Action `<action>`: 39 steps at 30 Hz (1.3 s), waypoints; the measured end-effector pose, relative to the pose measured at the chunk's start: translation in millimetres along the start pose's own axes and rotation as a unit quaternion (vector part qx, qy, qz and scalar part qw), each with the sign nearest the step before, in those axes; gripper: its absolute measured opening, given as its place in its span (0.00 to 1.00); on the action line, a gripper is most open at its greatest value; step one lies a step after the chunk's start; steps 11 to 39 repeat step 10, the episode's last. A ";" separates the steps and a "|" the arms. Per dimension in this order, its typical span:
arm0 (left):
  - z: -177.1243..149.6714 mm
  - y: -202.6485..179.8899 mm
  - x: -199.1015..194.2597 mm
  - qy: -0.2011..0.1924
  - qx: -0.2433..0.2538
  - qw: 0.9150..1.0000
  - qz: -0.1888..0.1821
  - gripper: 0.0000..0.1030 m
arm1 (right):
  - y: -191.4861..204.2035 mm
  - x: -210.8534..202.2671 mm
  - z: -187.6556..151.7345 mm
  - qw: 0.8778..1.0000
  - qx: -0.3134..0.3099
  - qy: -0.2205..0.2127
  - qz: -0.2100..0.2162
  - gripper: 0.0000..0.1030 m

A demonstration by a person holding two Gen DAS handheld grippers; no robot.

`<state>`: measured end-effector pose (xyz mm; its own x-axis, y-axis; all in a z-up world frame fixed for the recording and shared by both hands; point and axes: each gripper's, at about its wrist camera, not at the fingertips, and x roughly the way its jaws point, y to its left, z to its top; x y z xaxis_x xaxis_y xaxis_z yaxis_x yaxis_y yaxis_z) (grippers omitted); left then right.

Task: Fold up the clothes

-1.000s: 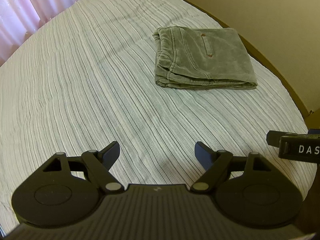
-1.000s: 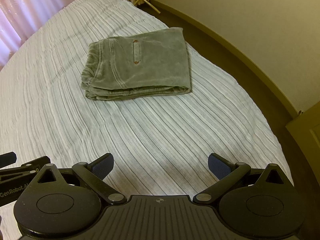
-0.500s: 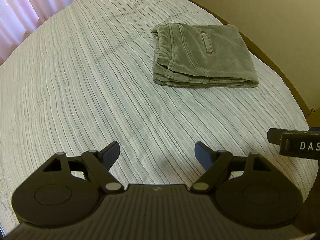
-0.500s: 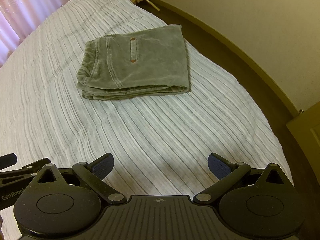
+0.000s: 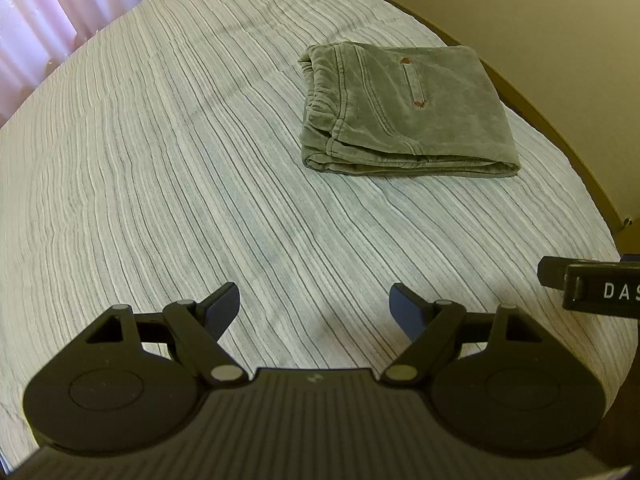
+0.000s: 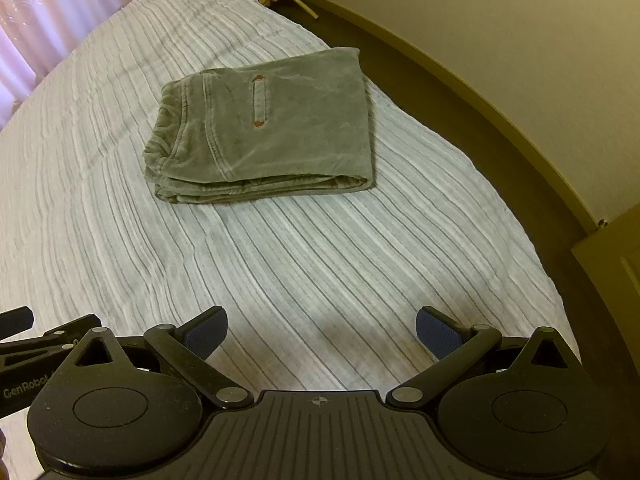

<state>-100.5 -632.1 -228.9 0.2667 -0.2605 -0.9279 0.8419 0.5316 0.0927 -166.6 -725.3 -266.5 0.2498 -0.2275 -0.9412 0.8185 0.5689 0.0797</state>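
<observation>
The olive trousers (image 6: 264, 140) lie folded in a compact stack near the bed's (image 6: 120, 240) far edge, apparently finished, so left gripper (image 5: 314, 310) and right gripper (image 6: 320, 332) hang released, empty, well apart from them.

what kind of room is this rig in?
Most likely a bedroom: a bed with a striped cover, pink curtains behind it, and folded green trousers lying on the cover.
</observation>
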 end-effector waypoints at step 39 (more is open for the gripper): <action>10.1 -7.4 -0.1 -0.012 -0.004 1.000 0.003 0.77 | -9.0 -0.5 6.8 1.000 0.001 -0.002 0.006 1.00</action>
